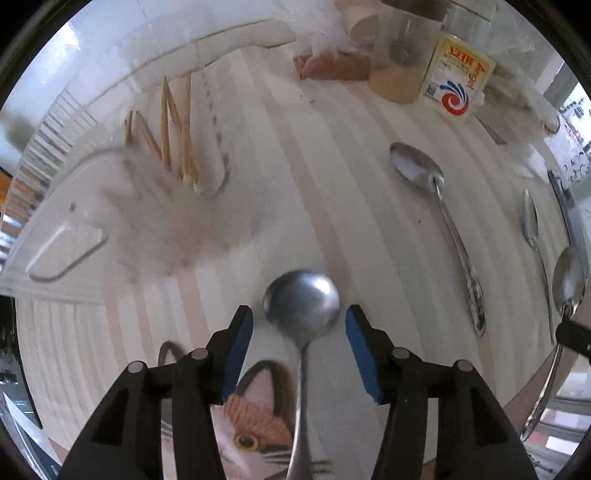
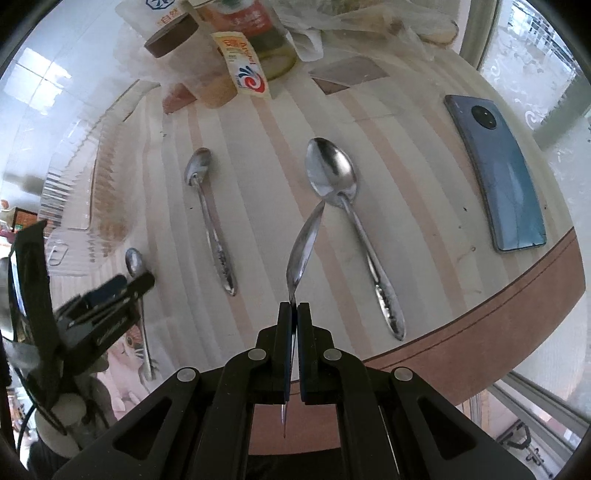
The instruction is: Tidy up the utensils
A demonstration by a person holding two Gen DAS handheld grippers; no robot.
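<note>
My left gripper (image 1: 299,321) is open over a round-bowled metal spoon (image 1: 302,306) lying on the striped table; its bowl sits between the blue pads (image 1: 238,350), untouched. The same spoon (image 2: 133,263) and gripper (image 2: 122,286) show at left in the right wrist view. My right gripper (image 2: 294,310) is shut on the handle of a spoon (image 2: 304,251), held edge-on above the table. A patterned-handle spoon (image 2: 210,221) and a larger spoon (image 2: 349,221) lie on the table ahead. A clear plastic holder (image 1: 129,206) with several chopsticks (image 1: 173,125) lies at left.
Jars (image 2: 173,37), a sachet (image 2: 243,66) and plastic bags (image 2: 351,18) crowd the table's far side. A blue phone (image 2: 498,177) lies at right near the rounded table edge (image 2: 480,306). A cat-print mat (image 1: 255,424) lies under the left gripper.
</note>
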